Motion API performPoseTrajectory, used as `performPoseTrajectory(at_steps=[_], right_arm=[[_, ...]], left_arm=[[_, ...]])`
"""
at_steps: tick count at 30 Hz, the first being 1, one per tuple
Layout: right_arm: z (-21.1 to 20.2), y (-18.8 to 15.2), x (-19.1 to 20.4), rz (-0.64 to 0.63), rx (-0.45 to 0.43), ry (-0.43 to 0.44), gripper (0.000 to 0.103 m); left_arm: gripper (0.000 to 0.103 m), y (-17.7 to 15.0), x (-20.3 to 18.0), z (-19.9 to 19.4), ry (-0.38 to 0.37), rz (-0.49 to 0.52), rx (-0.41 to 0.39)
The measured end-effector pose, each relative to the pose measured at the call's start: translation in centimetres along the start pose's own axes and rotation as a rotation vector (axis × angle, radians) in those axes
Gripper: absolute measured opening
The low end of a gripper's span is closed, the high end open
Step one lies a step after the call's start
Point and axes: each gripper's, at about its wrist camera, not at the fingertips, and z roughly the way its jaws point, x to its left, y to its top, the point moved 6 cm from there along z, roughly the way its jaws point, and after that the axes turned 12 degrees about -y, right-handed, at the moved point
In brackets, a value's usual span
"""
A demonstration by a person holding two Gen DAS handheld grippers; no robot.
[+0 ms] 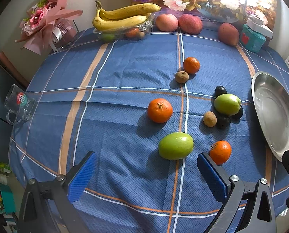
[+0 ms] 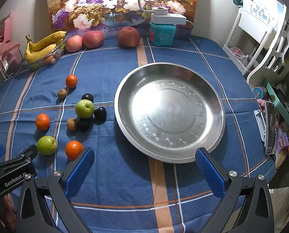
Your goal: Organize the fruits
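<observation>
A round table is covered by a blue plaid cloth [image 2: 109, 174]. On its right side a wide steel dish [image 2: 169, 112] is set, bare inside. At the back edge a bunch of bananas [image 1: 121, 17] is laid across a clear tray [image 1: 123, 32], with three red apples [image 2: 94, 38] ranged beside it and a teal box [image 2: 162, 35] further right. A flower painting [image 2: 121, 3] is propped behind, and a pink bouquet [image 1: 43, 23] is seen at the far left. A glass mug [image 1: 20, 104] is placed at the left rim of the table.

The loose fruit is scattered on the cloth left of the dish, none touching it. Two green apples are recorded: one [image 1: 175, 145] nearest the left gripper, one [image 1: 227, 104] close to the dish. Three oranges are spread apart: far [image 1: 191, 65], middle [image 1: 160, 110], near [image 1: 220, 152]. Three dark plums [image 1: 220, 91] are clustered against the second green apple. Two small brown fruits are noted, one [image 1: 181, 77] touching the far orange, one [image 1: 210, 118] beside the plums.

The left gripper [image 1: 144, 172] is held above the cloth, jaws wide apart, nothing between them. The right gripper [image 2: 144, 169] is held before the dish's near rim, jaws likewise spread and unoccupied.
</observation>
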Motion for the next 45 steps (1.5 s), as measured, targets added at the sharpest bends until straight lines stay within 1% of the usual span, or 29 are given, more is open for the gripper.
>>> performPoseTrajectory(at_steps=[10,35,45], right_arm=[[0.04,-0.05,0.06,-0.001,0.002,0.003,0.103],[0.10,-0.11,0.28,-0.007,0.004,0.004,0.103],[0.42,-0.38,0.78,-0.031,0.018,0.003,0.103]], left_arm=[[0.103,-0.03,0.13,0.32,-0.005,-0.005,0.017],[0.103,-0.30,0.13,0.49,-0.005,-0.003,0.022],[0.103,-0.28,0.07,0.65,-0.003,0.005,0.039]])
